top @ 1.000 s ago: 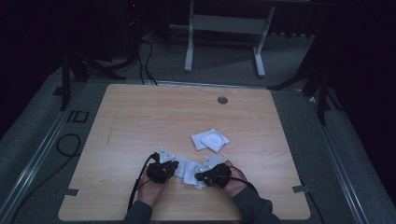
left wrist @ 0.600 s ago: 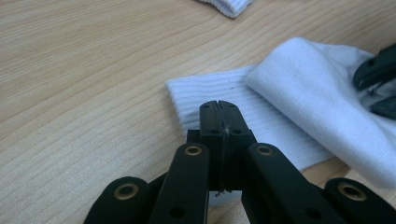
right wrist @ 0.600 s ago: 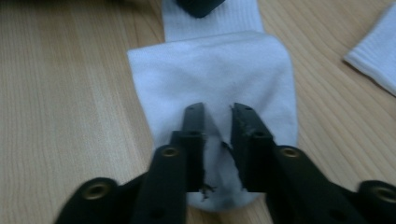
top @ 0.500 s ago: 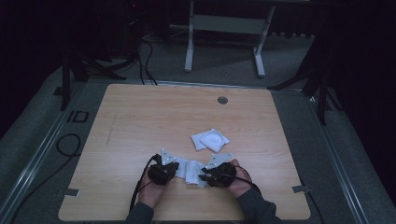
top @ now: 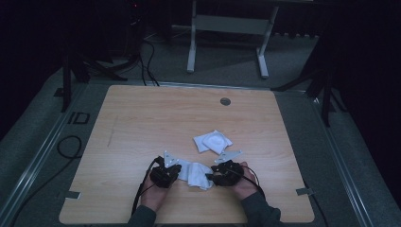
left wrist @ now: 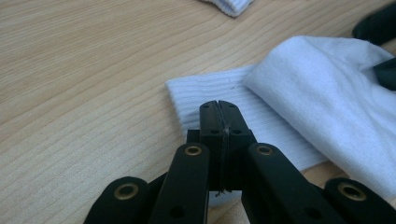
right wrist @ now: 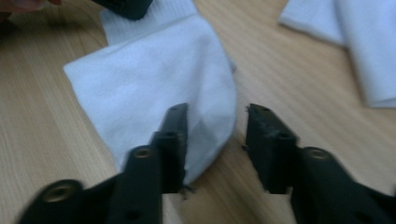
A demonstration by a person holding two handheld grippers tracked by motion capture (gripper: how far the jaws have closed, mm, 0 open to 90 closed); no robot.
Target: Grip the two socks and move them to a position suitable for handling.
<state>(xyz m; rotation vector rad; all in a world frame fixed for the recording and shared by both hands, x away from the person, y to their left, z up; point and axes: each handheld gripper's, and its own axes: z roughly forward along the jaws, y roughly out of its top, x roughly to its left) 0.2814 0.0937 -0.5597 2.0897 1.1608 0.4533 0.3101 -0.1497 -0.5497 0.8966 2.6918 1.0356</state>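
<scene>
A white sock (top: 195, 173) lies flat near the table's front edge, between my two grippers. My left gripper (top: 177, 169) is at its left end. In the left gripper view its jaws (left wrist: 218, 109) are pressed together, tips resting on the ribbed cuff (left wrist: 205, 91), with no fabric visible between them. My right gripper (top: 212, 178) is at the sock's other end. It stands open (right wrist: 217, 112), one finger (right wrist: 173, 126) lying over the sock's rounded end (right wrist: 154, 79) and the other on bare wood. A second, folded white sock (top: 213, 141) lies just beyond.
The wooden table (top: 142, 123) has a round grommet (top: 225, 101) near its far edge. A metal stand (top: 227, 23) is on the floor behind it, and a cable (top: 71, 144) loops on the floor at the left. The folded sock (right wrist: 355, 28) lies close to the right gripper.
Both grippers stay at the ends of the near sock. The right hand has shifted only slightly, and the folded sock has not moved.
</scene>
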